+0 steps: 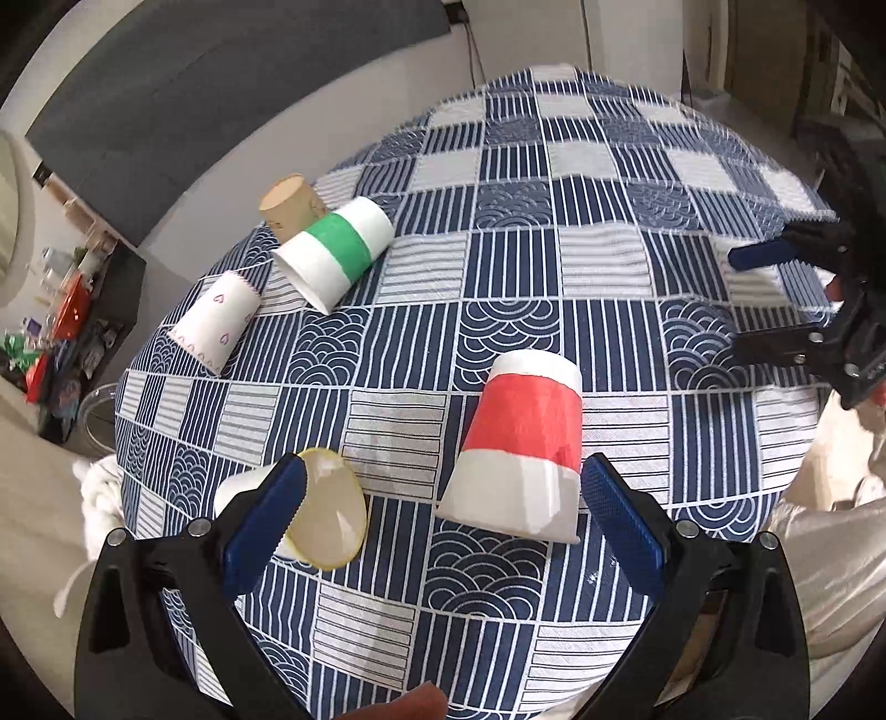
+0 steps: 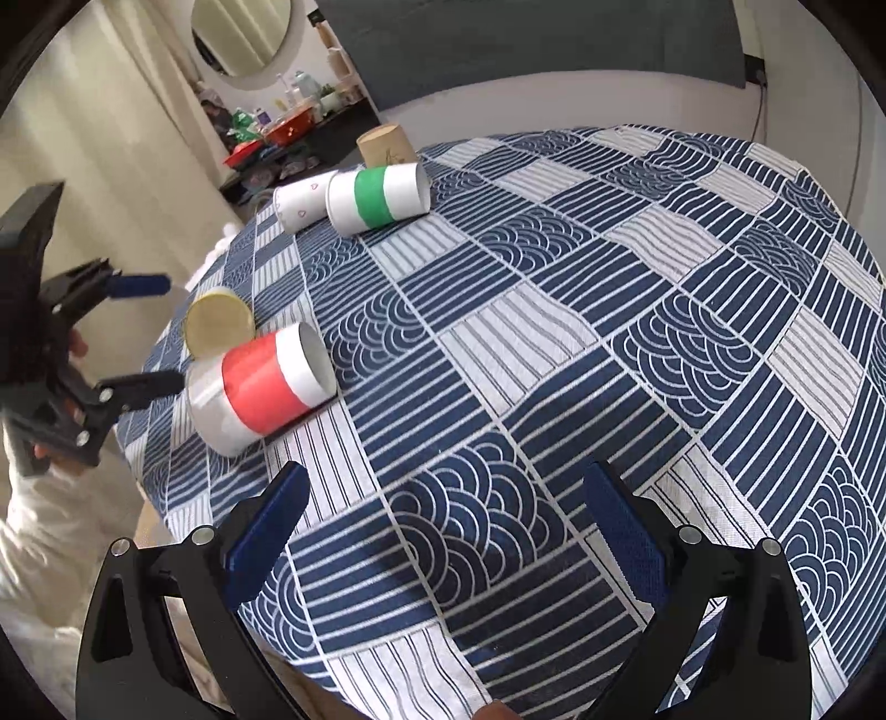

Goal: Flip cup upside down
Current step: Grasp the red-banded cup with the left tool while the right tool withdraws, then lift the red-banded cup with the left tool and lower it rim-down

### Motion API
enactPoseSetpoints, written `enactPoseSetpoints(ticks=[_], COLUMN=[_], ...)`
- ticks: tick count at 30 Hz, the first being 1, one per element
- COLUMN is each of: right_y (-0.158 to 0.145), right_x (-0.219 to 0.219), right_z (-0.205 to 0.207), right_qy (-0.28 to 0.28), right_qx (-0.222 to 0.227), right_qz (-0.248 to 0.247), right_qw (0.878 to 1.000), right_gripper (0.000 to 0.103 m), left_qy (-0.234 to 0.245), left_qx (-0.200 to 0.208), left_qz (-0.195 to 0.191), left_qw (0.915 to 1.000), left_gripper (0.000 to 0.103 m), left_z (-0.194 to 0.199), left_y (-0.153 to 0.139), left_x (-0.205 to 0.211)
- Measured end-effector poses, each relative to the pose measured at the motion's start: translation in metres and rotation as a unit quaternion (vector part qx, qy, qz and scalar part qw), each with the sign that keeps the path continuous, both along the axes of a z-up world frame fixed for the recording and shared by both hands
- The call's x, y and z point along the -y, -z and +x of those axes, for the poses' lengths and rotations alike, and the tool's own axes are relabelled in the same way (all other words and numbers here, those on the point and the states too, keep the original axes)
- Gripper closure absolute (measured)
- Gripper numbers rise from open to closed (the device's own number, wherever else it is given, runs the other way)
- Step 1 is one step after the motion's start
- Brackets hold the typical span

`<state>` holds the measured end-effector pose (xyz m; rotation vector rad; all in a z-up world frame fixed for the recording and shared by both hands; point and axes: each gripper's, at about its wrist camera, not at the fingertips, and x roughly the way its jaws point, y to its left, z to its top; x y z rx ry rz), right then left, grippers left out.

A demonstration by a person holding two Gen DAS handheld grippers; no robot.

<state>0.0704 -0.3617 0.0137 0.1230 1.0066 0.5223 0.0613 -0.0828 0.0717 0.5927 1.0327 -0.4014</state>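
Several paper cups lie on their sides on the blue patterned tablecloth [image 1: 498, 277]. A red-banded cup [image 1: 520, 443] lies just ahead of my left gripper [image 1: 443, 515], which is open and empty; its mouth faces away from that gripper in the right wrist view [image 2: 266, 382]. A yellow-bottomed cup [image 1: 326, 515] lies by the left finger. Farther off lie a green-banded cup [image 1: 332, 249], a heart-print cup [image 1: 219, 321] and a brown cup [image 1: 288, 205]. My right gripper [image 2: 443, 531] is open and empty over bare cloth; it shows at the right in the left wrist view [image 1: 753, 299].
The table's near-left edge drops off beside the yellow-bottomed cup [image 2: 219, 327]. A cluttered shelf [image 2: 271, 133] and a round mirror [image 2: 243, 39] stand beyond the far left. A dark panel [image 1: 194, 83] and grey wall lie behind the table.
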Motion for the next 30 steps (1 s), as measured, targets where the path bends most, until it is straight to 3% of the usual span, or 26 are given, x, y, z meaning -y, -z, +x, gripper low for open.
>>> enactPoseSetpoints(ticks=[9,14,16,19,20,24,30], right_y=[0.023,0.027,0.029,0.029,0.029,0.028,0.024], right_x=[0.005,0.002,0.003,0.005,0.006,0.007,0.005], right_z=[0.000,0.005,0.007,0.007,0.006,0.005,0.003], right_qy=[-0.043,-0.058,-0.056,-0.051,-0.051,-0.049,-0.047], right_qx=[-0.014,-0.012,-0.014,-0.010,-0.009,-0.009,-0.003], right_qz=[0.001,-0.017,-0.015,-0.005,-0.002,0.008,0.002], right_qw=[0.999,0.998,0.998,0.999,0.999,0.999,0.999], right_gripper=[0.008,0.008,0.008,0.008,0.008,0.008,0.008], left_qy=[0.050,0.088,0.101,0.097,0.092,0.059,0.022], left_qx=[-0.084,-0.091,-0.091,-0.127,-0.136,-0.138,-0.103], left_qz=[0.072,0.113,0.124,0.133,0.134,0.089,0.019], left_qw=[0.9925,0.9855,0.9830,0.9781,0.9774,0.9847,0.9942], left_gripper=[0.006,0.007,0.011,0.030,0.042,0.044,0.044], left_z=[0.025,0.027,0.028,0.034,0.037,0.047,0.055], left_y=[0.026,0.038,0.042,0.054,0.058,0.049,0.028], left_x=[0.042,0.062,0.067,0.068,0.067,0.059,0.047])
